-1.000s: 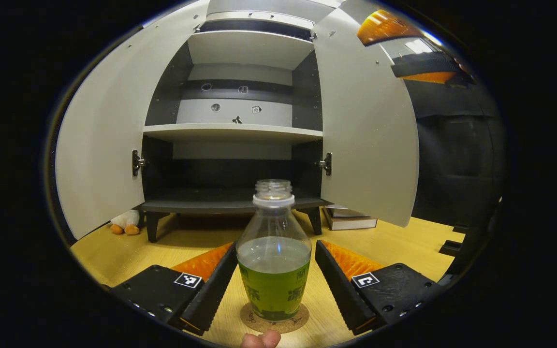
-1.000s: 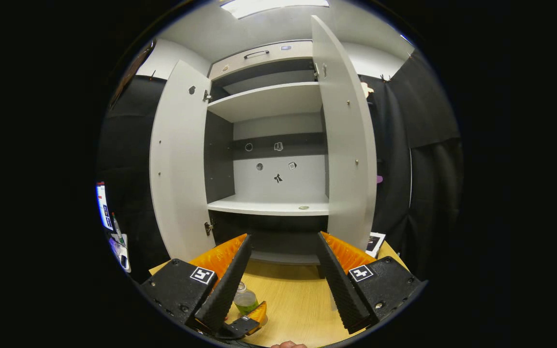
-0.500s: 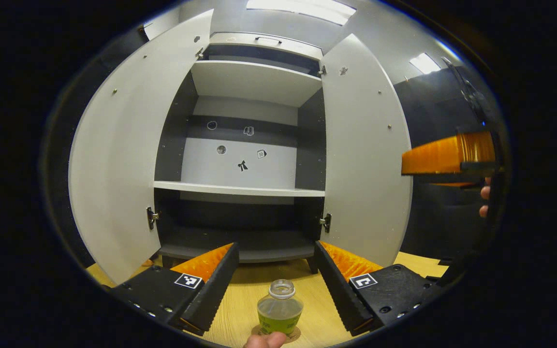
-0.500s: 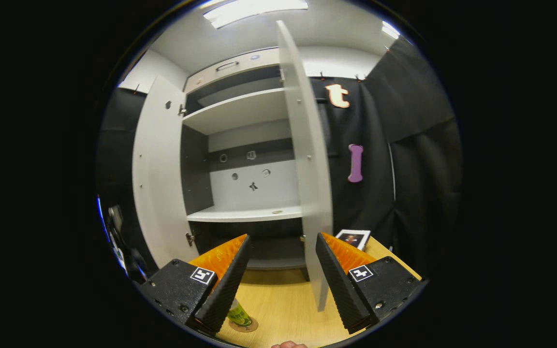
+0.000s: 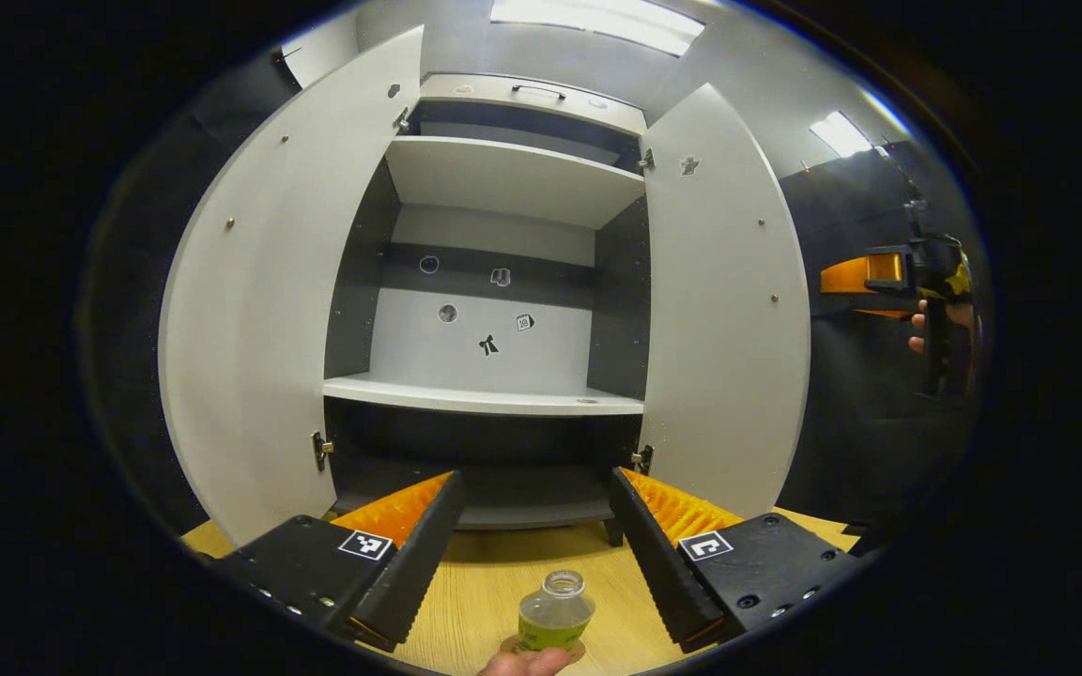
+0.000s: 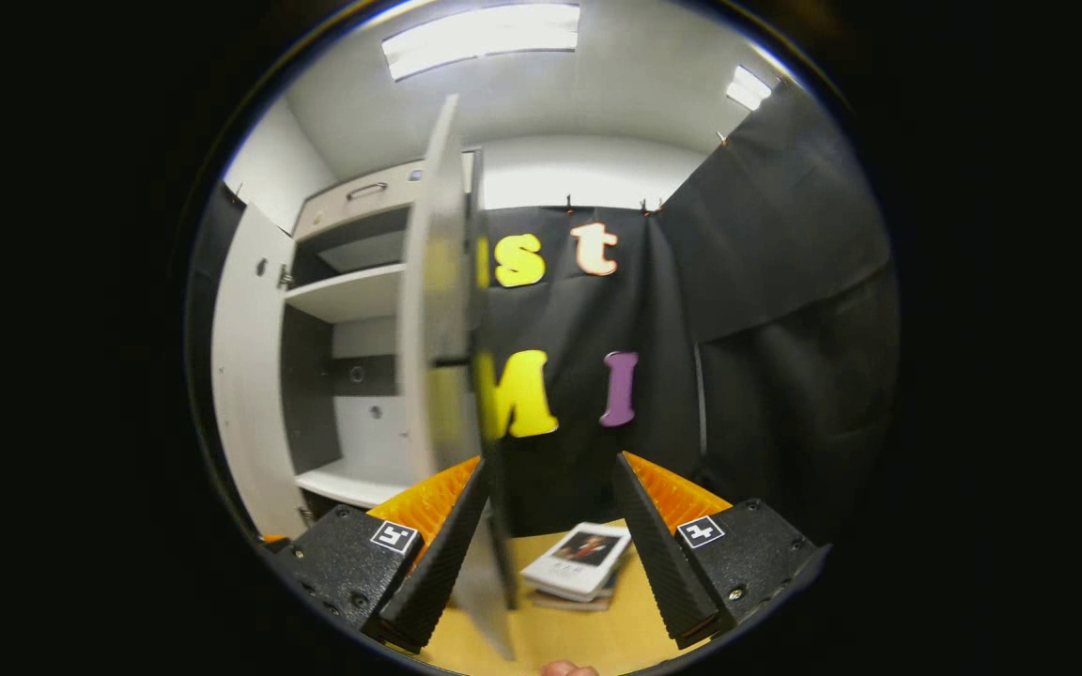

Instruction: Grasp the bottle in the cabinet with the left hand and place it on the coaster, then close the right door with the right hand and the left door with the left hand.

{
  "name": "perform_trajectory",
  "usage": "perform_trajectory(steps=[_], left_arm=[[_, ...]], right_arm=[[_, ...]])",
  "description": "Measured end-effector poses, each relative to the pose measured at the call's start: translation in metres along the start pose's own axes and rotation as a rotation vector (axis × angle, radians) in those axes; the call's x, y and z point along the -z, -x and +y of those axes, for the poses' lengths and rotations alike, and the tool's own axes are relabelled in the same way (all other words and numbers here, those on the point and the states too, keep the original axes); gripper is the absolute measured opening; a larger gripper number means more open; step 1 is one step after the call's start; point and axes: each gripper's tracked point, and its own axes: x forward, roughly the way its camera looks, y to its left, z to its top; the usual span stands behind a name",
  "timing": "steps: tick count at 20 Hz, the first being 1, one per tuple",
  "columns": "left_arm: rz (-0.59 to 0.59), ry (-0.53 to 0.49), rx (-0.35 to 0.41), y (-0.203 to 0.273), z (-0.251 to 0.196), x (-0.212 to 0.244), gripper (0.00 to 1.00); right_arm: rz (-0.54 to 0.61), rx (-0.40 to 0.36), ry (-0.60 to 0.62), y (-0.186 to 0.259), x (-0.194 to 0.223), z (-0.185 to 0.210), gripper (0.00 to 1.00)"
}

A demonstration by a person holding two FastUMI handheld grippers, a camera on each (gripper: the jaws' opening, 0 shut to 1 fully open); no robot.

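A: Where's the bottle (image 5: 555, 610)?

B: Standing upright on the coaster (image 5: 582, 648) on the wooden counter (image 5: 475, 610), in front of the cabinet (image 5: 494, 310). It sits low between the fingers of the left hand-held gripper (image 5: 533, 554), which are spread wide and touch nothing.

A: So the right door (image 5: 724, 310) comes next?

B: By my reading, yes. In the right gripper view the right hand-held gripper (image 6: 550, 545) has its fingers spread too, with that door edge-on just ahead of its left finger. I cannot tell whether they touch.

A: How would that door handle?

B: It's a tall, stiff, flat panel on hinges, likely light to swing. I can't make out a handle from here. I'd push on the outer face near the free edge, far from the hinge (image 5: 640, 458), rather than pinch it.

A: Anything nearby to mind?

B: Some books (image 6: 579, 563) lie on the counter beyond the door. The left door (image 5: 259, 310) stands wide open.
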Motion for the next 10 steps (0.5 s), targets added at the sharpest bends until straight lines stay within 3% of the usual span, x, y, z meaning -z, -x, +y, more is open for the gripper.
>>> perform_trajectory(steps=[4,10], left_arm=[[0.0,-0.002,0.004,0.0,-0.006,0.002,0.95],[0.009,-0.016,0.002,-0.001,-0.005,0.003,0.95]], right_arm=[[-0.005,-0.052,-0.032,-0.028,-0.015,0.015,0.82],[-0.043,-0.026,0.022,-0.029,-0.016,0.021,0.82]])
